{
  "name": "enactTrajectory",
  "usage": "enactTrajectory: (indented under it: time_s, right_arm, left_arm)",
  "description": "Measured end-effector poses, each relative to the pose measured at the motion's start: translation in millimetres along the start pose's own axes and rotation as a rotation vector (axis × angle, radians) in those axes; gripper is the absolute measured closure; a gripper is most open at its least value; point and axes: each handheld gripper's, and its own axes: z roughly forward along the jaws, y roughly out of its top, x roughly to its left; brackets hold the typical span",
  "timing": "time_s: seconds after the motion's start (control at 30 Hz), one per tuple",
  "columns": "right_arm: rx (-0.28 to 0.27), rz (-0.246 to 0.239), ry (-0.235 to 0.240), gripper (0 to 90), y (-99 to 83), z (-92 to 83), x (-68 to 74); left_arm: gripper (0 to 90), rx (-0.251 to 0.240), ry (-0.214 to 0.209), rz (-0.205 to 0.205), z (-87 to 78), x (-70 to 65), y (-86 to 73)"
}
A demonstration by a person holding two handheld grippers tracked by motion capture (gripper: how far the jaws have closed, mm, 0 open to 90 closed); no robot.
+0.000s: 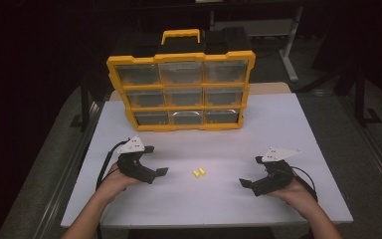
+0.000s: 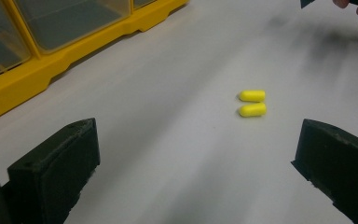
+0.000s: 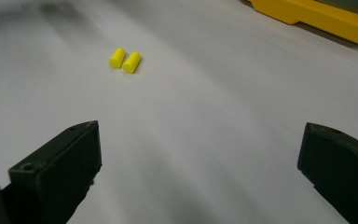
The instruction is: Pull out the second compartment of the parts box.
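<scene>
High view is showing two yellow earplugs (image 1: 198, 172) lying mid-table (image 1: 278, 124), between the left gripper (image 1: 155, 160) and right gripper (image 1: 249, 172), both gaping wide, holding nothing.

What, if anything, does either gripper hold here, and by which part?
Nothing is held. The left gripper and the right gripper both stand open with bare jaws, apart from the two yellow earplugs, which lie side by side on the white table.

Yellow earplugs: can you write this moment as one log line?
left gripper: open, empty | right gripper: open, empty | two yellow earplugs: side by side, untouched, between grippers
</scene>
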Motion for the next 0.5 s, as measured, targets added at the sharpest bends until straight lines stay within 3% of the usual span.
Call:
enactTrajectory:
  time_s: [0.5]
  right_arm:
    - [0.012, -0.006, 0.004, 0.0, 0.5, 1.1, 1.5]
  left_arm:
    - [0.0, -0.016, 0.003, 0.007, 5.9, 1.4, 8.2]
